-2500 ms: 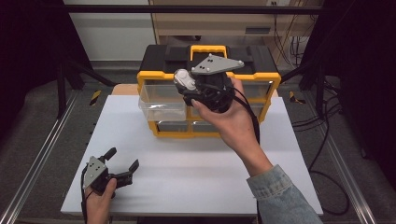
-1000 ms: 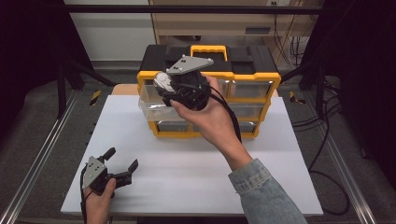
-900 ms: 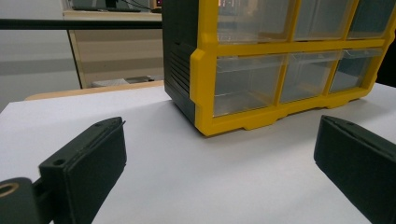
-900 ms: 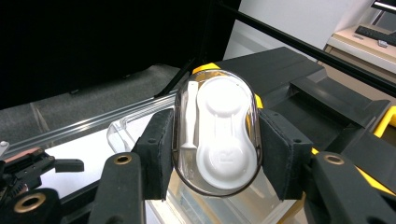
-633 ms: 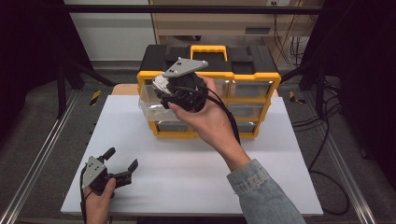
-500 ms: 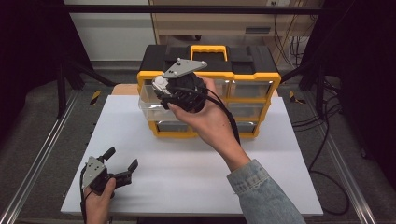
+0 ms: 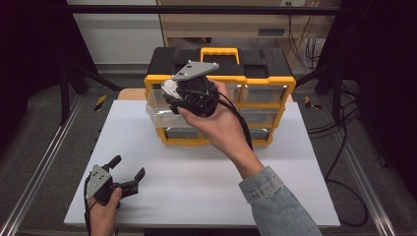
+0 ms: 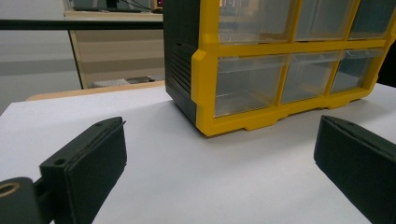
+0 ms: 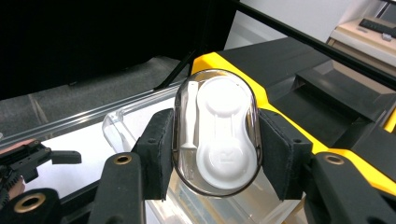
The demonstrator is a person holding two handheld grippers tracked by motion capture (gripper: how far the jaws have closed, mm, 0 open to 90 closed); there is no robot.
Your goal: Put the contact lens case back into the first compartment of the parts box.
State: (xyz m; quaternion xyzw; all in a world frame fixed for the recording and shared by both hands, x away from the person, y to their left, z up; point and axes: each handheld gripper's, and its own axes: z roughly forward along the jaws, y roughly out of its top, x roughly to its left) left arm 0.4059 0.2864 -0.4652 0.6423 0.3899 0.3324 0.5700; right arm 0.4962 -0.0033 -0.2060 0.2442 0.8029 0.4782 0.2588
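Standing upright between the right gripper's [image 9: 215, 144] 2 black pads is a clear oval case [image 9: 215, 133] with a white moulded insert, its long axis running from 6 to 12 o'clock in the right gripper view, rounded top end pointing to 12. The jaws are clenched on its 2 long sides, at 9 and 3 o'clock of the case. Just below it, the rim of a pulled-out clear drawer [image 9: 116, 123] shows, and behind it the yellow-and-black organizer cabinet [image 9: 299, 79].

From the high view, the right gripper [image 7: 169, 93] is held by the right hand [image 7: 216, 118] in front of the cabinet's [image 7: 275, 81] upper left, over the open drawer [image 7: 157, 105], which juts toward 7 o'clock. The case is too small to make out there.

At 7 o'clock on the white table [image 7: 206, 182], well apart from the cabinet, the left gripper [image 7: 127, 174] rests in the left hand [image 7: 103, 214], jaws spread wide and released, grasping nothing; its own view shows bare table between them and the cabinet [image 8: 280, 70] ahead at 1 o'clock.
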